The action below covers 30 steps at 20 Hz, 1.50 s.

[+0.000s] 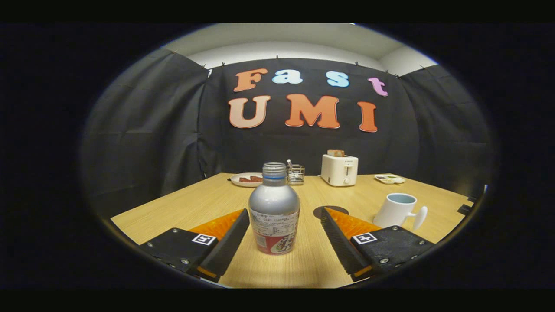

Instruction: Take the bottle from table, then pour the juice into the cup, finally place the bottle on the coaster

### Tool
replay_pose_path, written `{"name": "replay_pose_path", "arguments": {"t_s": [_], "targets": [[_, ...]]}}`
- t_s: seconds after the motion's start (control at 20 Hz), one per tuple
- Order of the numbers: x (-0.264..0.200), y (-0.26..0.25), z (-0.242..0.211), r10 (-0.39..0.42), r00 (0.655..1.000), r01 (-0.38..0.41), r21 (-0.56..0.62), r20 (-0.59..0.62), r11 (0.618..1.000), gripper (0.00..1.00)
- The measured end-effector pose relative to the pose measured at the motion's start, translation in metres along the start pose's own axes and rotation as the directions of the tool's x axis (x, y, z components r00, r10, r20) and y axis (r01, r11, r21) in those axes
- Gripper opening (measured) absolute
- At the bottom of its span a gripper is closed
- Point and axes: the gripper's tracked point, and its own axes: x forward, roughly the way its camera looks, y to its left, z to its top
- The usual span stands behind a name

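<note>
My gripper [285, 212] spread wide, flanking the upright silver bottle [274, 208]; cap apparently off, label unreadable, on tabletop [195, 203].

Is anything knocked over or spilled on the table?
No, nothing stands out. The bottle stands upright between the open gripper's fingers, untouched and uncapped. The cup sits upright beside the coaster, and the table looks dry.

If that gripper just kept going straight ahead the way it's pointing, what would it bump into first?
Most likely the bottle. It stands upright on the table between the open fingers of the gripper, untouched by either. Depth is hard to judge, but nothing stands nearer.
</note>
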Motion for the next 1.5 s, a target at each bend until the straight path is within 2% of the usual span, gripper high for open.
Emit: {"name": "replay_pose_path", "arguments": {"t_s": [0.45, 0.65, 0.8, 0.95, 1.2, 1.5], "targets": [[0.027, 0.016, -0.041, 0.064, 0.987, -0.072, -0.047, -0.146, 0.996, 0.93], [0.035, 0.017, -0.038, 0.080, 0.988, -0.086, -0.043, -0.129, 0.995, 0.91], [0.040, 0.017, -0.036, 0.095, 0.989, -0.101, -0.052, -0.110, 0.994, 0.80], [0.040, 0.016, -0.031, 0.105, 0.990, -0.111, -0.059, -0.091, 0.992, 0.77], [0.039, 0.002, -0.009, 0.112, 0.992, -0.107, 0.076, -0.054, 0.991, 0.75], [0.041, -0.026, 0.030, 0.107, 0.994, -0.104, 0.271, 0.005, 0.957, 0.75]]}}
